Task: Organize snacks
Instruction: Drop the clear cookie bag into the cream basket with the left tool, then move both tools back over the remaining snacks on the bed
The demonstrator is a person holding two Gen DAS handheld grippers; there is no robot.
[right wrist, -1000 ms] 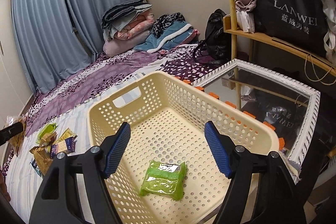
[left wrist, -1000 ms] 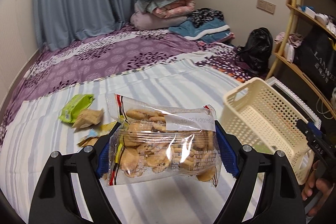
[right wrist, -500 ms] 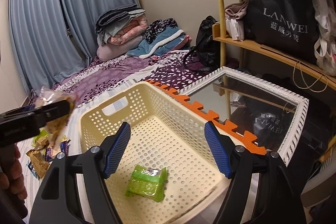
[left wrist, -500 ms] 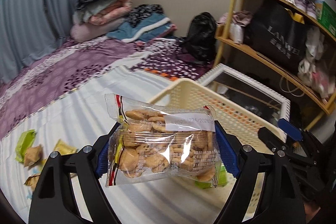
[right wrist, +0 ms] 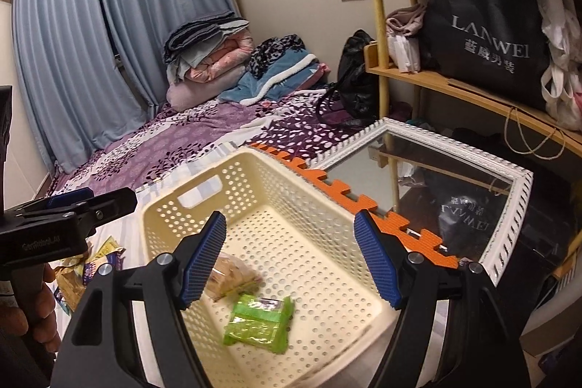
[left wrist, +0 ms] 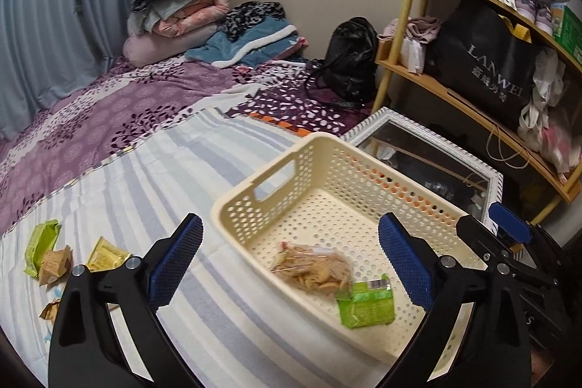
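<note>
A cream perforated basket (left wrist: 254, 177) stands on the striped bed sheet. Inside it lie a clear bag of cookies (left wrist: 314, 270) and a green snack packet (left wrist: 365, 304). My left gripper (left wrist: 289, 259) is open and empty, above the basket's near left corner. My right gripper (right wrist: 289, 259) is open and empty, over the basket (right wrist: 254, 170); the cookie bag (right wrist: 232, 273) and green packet (right wrist: 260, 320) lie below it. Several loose snack packets (left wrist: 54, 253) lie on the sheet to the left.
A white-framed mirror (left wrist: 429, 155) lies flat right of the basket, with an orange foam mat edge (right wrist: 363, 206) beside it. A wooden shelf (left wrist: 473, 71) with a black bag stands at the right. Folded bedding (left wrist: 189, 17) is piled far back.
My left gripper swung right over the basket, opened, and let go of the cookie bag, which now lies in the basket by the green packet. The right gripper stayed open.
</note>
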